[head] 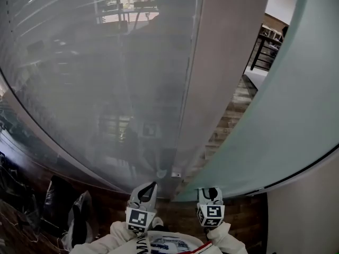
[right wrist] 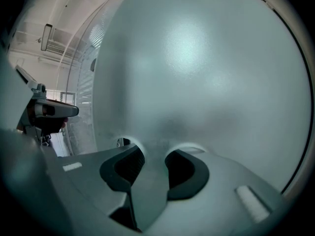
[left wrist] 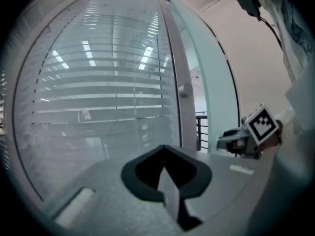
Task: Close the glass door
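Observation:
The frosted glass door [head: 275, 120] stands ajar at the right, its near edge down by my right gripper [head: 210, 192]. In the right gripper view the door [right wrist: 206, 73] fills the picture and its edge runs between the jaws of the right gripper [right wrist: 153, 156], which is shut on it. My left gripper [head: 151, 187] hangs just left of it, in front of the grey door post [head: 212, 78], touching nothing. In the left gripper view, the left gripper [left wrist: 165, 149] has its pads meeting at the tips, and the right gripper [left wrist: 241, 139] shows at the door's edge.
A frosted glass wall [head: 95, 78] with blinds behind it fills the left. Between the post and the door is a gap showing wooden floor [head: 228, 120] and a dark railing [head: 262, 49] beyond. Dark bags [head: 58, 205] lie on the floor at lower left. A round fitting [left wrist: 184, 90] sits on the post.

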The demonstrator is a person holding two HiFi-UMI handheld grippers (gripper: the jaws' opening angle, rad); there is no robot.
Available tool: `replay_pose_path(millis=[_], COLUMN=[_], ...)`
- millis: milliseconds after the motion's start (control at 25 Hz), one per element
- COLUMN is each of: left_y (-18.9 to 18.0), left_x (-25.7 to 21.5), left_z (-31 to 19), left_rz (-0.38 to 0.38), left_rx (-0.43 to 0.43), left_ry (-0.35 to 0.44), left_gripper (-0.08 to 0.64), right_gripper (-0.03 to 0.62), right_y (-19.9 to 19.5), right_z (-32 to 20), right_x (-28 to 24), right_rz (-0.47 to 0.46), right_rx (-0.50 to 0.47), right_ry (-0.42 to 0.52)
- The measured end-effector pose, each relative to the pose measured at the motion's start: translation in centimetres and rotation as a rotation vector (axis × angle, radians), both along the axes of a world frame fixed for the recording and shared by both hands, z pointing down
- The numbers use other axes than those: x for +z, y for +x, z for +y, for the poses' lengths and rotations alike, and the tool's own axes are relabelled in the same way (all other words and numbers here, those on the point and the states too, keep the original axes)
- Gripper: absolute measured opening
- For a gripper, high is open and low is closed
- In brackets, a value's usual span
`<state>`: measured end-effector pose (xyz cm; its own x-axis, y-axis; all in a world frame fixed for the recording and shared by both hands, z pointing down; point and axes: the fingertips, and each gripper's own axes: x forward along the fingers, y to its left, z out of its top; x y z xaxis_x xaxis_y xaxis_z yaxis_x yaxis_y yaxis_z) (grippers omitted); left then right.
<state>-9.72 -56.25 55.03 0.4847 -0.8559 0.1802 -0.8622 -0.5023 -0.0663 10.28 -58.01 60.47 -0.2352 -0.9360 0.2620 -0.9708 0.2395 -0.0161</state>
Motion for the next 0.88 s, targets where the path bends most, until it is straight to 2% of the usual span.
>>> replay_pose_path(millis=[400,880], left_y=[0.5,0.3], left_x=[-0.1,-0.6], left_z=[-0.7,-1.2], left_rz=[-0.004,0.003], left_rx=[0.063,0.077], left_ry=[0.007,0.014], left_gripper=[0.003,0.003], right_gripper=[0.132,0.133], right_y=[0.3,0.5], right_z=[-0.9,-2.4], right_x=[0.0,-0.2], right_rz=[0.004,0.002], right_rx=[0.022,0.043], right_ry=[0.030,0.035])
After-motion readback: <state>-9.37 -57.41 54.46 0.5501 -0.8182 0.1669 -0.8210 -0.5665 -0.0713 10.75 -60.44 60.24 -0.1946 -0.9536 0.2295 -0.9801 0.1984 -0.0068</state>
